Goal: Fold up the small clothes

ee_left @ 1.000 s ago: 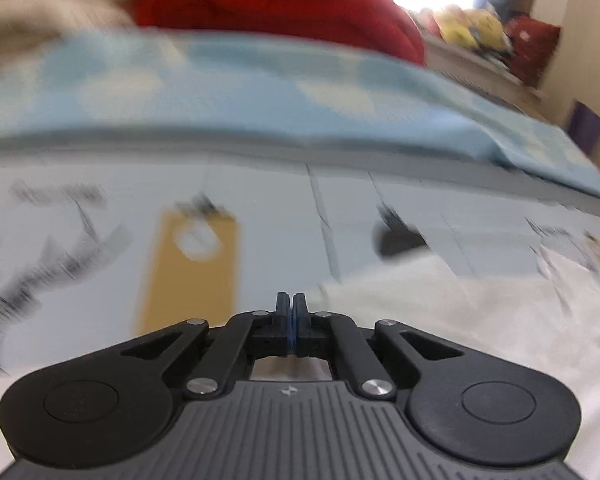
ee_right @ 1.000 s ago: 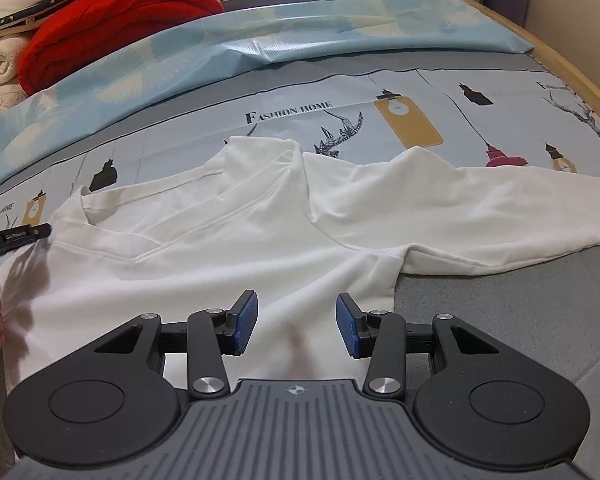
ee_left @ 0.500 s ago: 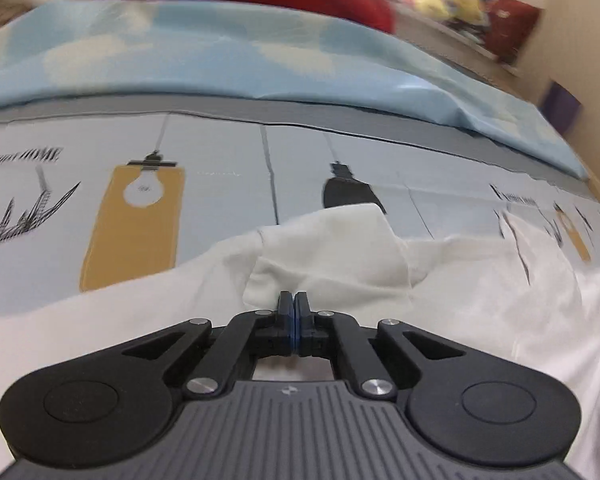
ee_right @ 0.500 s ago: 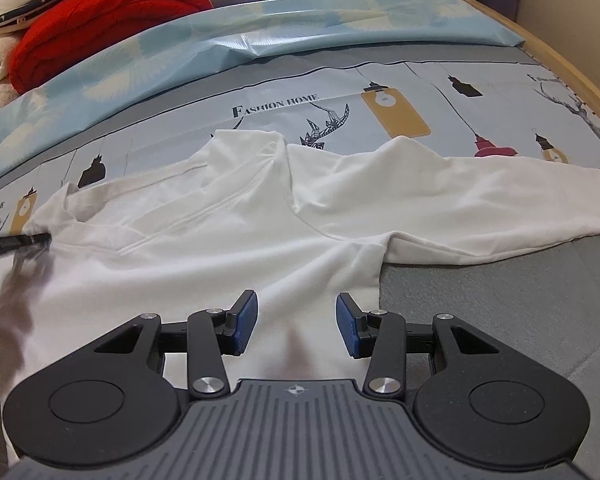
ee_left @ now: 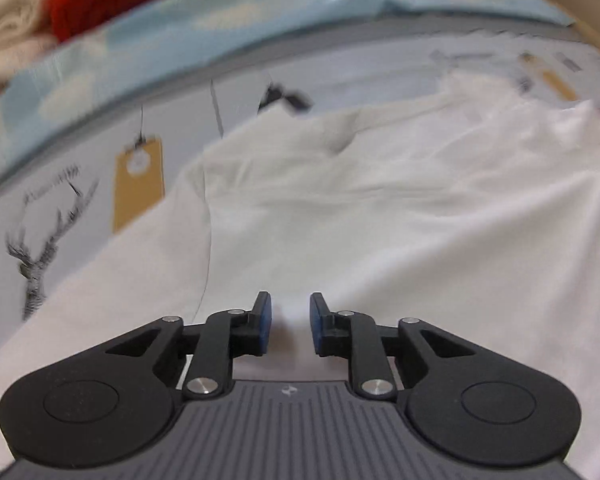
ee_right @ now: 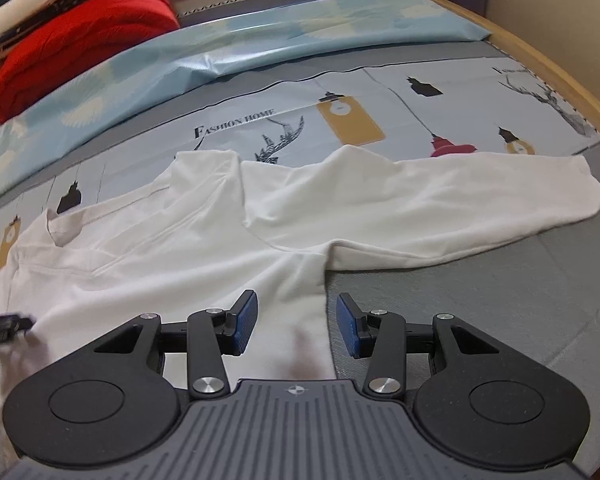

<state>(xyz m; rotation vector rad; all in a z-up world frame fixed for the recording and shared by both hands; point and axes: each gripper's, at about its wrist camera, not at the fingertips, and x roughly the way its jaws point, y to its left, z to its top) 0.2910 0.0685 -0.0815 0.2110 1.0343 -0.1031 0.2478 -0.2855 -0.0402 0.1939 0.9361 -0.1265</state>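
A white long-sleeved top (ee_right: 204, 248) lies spread on the printed bedsheet, one sleeve (ee_right: 440, 208) stretched out to the right. In the left wrist view the same top (ee_left: 380, 220) fills the middle and right. My left gripper (ee_left: 290, 320) hovers over the cloth with its jaws opening and nothing between the blue pads. My right gripper (ee_right: 297, 320) stands open above the top's side edge near the armpit, with no cloth pinched. The tip of the left gripper (ee_right: 4, 326) shows at the far left edge of the right wrist view.
A printed grey-blue bedsheet (ee_right: 380, 92) covers the bed, with a folded light-blue cover (ee_right: 260, 44) behind it. A red knit (ee_right: 84, 56) and other piled clothes sit at the back left. A wooden bed edge (ee_right: 560, 80) runs along the right.
My left gripper was shut and is now parted, and it has swung back over the white top. The right gripper's view has shifted slightly, showing more of the right sleeve.
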